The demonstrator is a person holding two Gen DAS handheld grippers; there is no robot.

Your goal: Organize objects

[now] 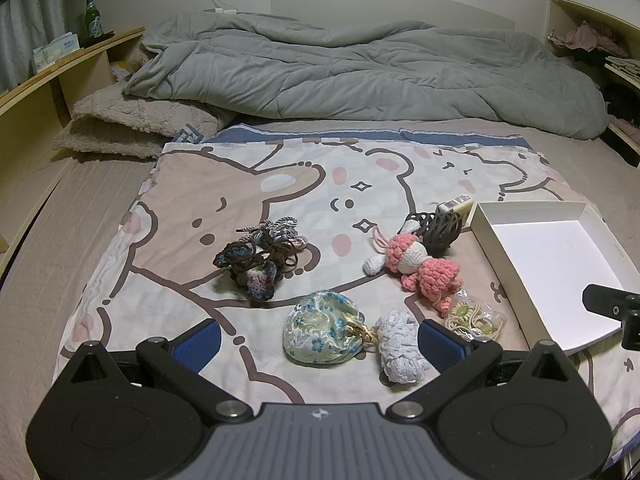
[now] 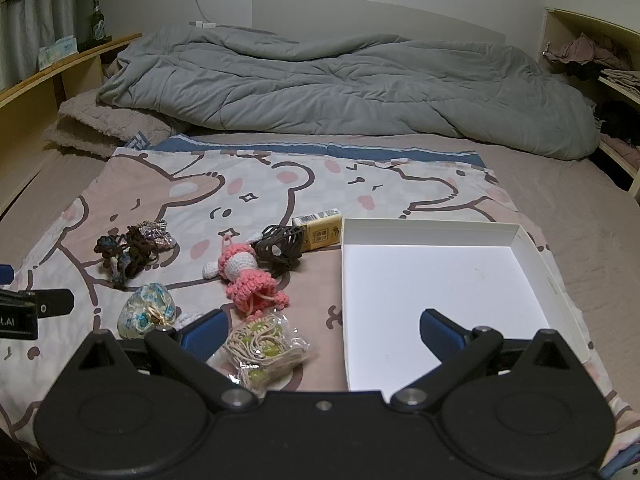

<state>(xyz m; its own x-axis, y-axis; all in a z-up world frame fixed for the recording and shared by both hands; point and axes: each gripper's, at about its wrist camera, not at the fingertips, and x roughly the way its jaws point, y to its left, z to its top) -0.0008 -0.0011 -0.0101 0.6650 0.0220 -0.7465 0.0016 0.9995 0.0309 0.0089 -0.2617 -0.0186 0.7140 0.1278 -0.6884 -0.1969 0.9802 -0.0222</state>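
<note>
Setting: a bed [image 1: 100, 208] with a cartoon-bear sheet [image 1: 248, 184] and a rumpled grey duvet [image 1: 360, 68] at the far end.
Left gripper [image 1: 318, 338]: jaws wide open, empty, hovering low over the sheet with a floral pouch [image 1: 320, 330] and a white crochet piece [image 1: 398, 346] between the fingers.
Right gripper [image 2: 320, 334]: jaws wide open, empty, above a bag of hair ties [image 2: 264, 350] and the near edge of the tray.
Tray [image 2: 532, 264]: white, shallow, at the right of the sheet, nothing inside.
Pink doll [image 1: 416, 266]: crocheted, lying near the middle, touching a dark hair claw [image 1: 438, 230].
Yellow box [image 2: 320, 230]: just behind the claw, beside the tray's far left corner.
Dark crochet bundle [image 1: 260, 256]: left of the doll, well apart from the tray.
</note>
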